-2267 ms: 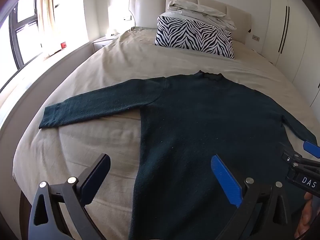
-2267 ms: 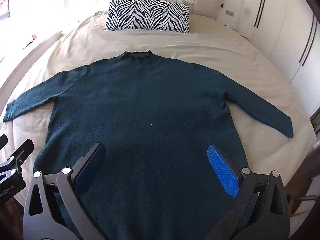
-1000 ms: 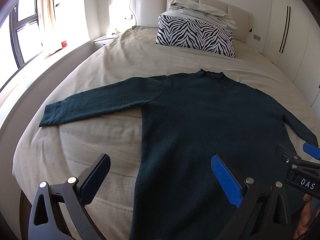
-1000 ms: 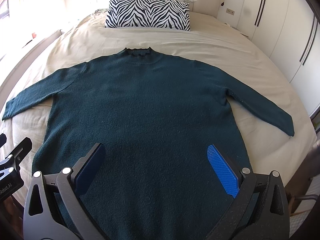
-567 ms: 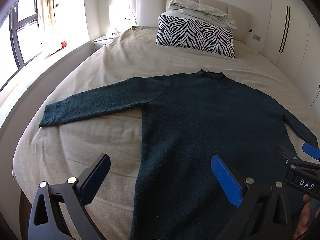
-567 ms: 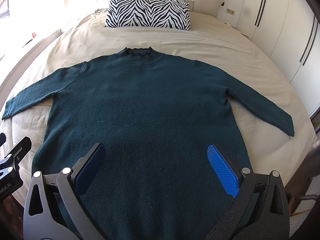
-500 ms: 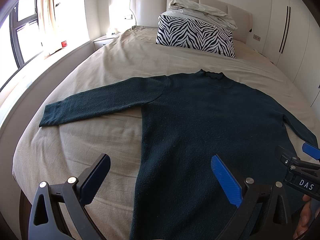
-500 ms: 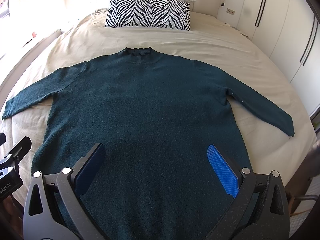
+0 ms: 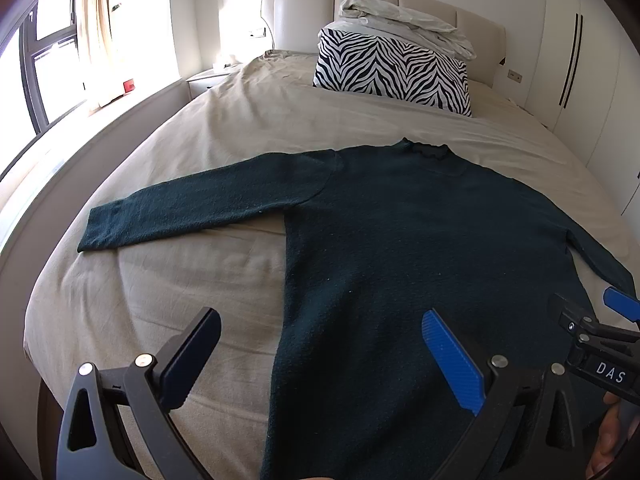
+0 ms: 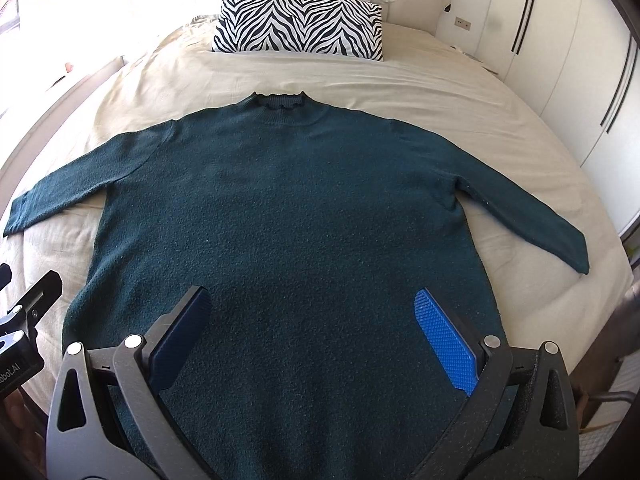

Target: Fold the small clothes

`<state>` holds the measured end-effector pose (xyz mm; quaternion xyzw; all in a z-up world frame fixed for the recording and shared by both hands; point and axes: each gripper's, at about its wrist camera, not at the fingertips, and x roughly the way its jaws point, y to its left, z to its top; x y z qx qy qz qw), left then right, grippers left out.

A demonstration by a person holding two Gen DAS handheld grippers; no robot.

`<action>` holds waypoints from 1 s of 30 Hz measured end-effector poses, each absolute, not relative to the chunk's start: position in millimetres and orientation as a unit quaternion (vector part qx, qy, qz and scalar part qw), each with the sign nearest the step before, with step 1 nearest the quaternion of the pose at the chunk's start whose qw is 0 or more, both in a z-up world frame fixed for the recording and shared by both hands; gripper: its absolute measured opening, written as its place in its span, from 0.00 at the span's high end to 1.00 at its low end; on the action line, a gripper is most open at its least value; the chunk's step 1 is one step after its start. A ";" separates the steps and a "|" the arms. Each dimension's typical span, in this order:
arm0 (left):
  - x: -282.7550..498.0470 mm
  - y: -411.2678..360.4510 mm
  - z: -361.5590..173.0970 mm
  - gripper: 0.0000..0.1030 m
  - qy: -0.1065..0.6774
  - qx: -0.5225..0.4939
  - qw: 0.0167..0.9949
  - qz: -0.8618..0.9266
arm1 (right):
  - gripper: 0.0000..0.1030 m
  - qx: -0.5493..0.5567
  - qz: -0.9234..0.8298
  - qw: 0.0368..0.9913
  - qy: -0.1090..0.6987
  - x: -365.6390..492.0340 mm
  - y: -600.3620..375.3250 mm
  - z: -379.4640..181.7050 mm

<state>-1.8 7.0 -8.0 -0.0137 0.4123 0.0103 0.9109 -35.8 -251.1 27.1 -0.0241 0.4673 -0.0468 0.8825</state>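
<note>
A dark teal long-sleeved sweater lies flat and face up on the beige bed, neck toward the headboard, both sleeves spread out. It also shows in the left wrist view, with its left sleeve stretched over the sheet. My left gripper is open and empty above the sweater's lower left edge. My right gripper is open and empty above the lower middle of the sweater. Neither touches the cloth. The hem is hidden below both views.
A zebra-striped pillow with a rumpled white duvet on top stands at the padded headboard. White wardrobe doors line the right side. A window and low ledge run along the left. The beige sheet surrounds the sweater.
Both grippers have drawn back very slightly from the sweater over the last two seconds. Both stay open and empty, and the sweater has not moved.
</note>
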 end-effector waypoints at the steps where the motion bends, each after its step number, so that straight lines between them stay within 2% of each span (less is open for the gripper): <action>1: -1.8 7.1 -8.0 0.00 0.412 -0.014 0.911 0.010 | 0.00 -0.024 -0.047 0.882 0.467 -35.8 -251.1 27.0; 16: -1.6 7.4 -8.5 0.00 0.412 -0.013 0.911 0.012 | 0.00 -0.025 -0.047 0.882 0.469 -35.7 -250.2 25.0; 25: -4.1 25.5 -31.4 0.00 0.425 -0.024 0.905 0.007 | 0.00 -0.012 -0.043 0.877 0.479 -28.7 -253.2 12.6; 27: -2.5 35.8 -37.7 0.00 0.436 -0.040 0.899 -0.001 | 0.00 -0.001 -0.038 0.875 0.482 -25.8 -254.6 9.1; 30: 4.8 63.8 -46.4 0.00 0.442 -0.117 0.889 -0.022 | 0.00 0.016 -0.034 0.879 0.475 -22.5 -254.4 9.5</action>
